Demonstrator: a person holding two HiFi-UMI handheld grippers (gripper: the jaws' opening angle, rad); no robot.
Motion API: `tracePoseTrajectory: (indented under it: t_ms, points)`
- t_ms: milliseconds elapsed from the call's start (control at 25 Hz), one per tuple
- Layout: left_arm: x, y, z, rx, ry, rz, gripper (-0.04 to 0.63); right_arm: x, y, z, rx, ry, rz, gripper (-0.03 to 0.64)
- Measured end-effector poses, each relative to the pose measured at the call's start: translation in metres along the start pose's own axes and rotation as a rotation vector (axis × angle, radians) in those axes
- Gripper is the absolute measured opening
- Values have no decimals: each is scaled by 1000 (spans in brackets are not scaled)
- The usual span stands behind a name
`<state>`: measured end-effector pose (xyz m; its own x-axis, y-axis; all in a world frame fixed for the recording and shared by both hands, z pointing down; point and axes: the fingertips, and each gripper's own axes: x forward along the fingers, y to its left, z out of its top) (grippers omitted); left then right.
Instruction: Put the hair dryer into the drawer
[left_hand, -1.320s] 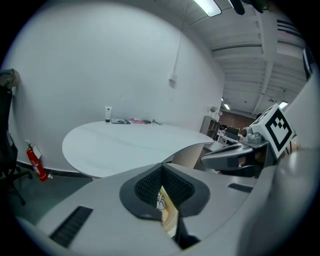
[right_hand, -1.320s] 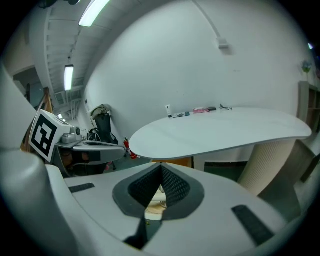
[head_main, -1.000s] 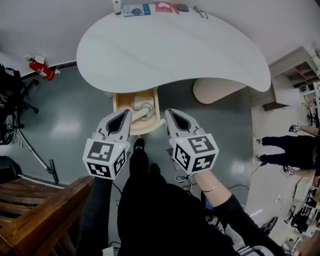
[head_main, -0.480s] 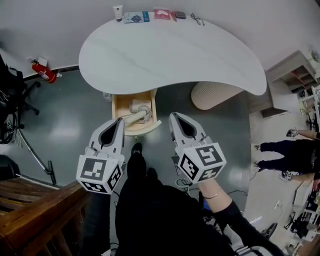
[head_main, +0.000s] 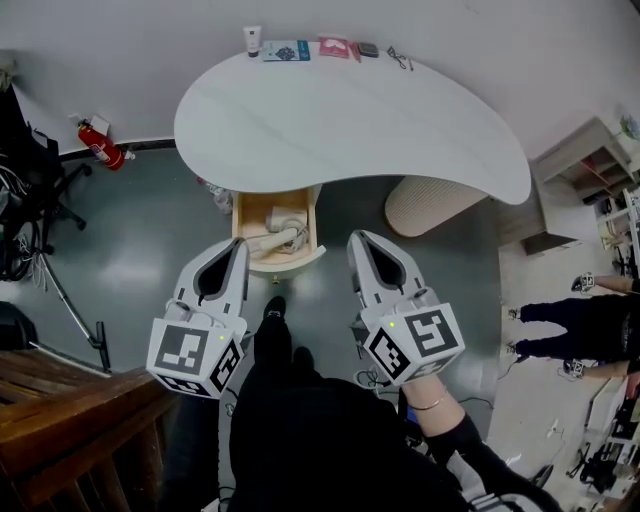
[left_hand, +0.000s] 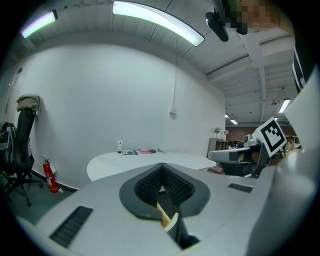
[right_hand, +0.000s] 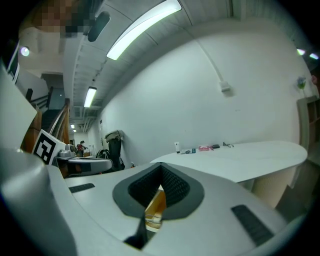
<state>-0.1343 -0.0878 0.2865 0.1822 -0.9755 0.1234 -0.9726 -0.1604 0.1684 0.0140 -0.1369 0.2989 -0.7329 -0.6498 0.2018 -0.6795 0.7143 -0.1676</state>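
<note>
As hair dryer (head_main: 272, 240) lies in drawer (head_main: 315, 222) — cream-white, slanted

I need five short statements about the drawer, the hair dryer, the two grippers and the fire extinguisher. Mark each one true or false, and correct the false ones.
1. The hair dryer lies inside the open drawer. True.
2. The left gripper holds the hair dryer. False: its jaws are together with nothing between them.
3. The right gripper has its jaws together. True.
4. The drawer is pushed fully shut. False: it stands pulled out from under the white table.
5. The fire extinguisher stands on the table. False: it is on the floor.
</note>
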Motion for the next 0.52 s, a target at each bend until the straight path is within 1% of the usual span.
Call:
tracePoseTrajectory:
  t_ms: [80,280,440,520]
  points:
    - [-6,-2,4,0,-13,6,8,-6,3,5,-8,-17,2,0]
    - [-21,-7,11,-4,-41,22,8,-22,6,14,10,-61,11,0]
    - [-36,-9,10,-65,-54,36,8,-41,8,14,17,-78,8,1]
    - [-43,-12,10,-83,-63,40,8,-49,9,14,16,-81,8,0]
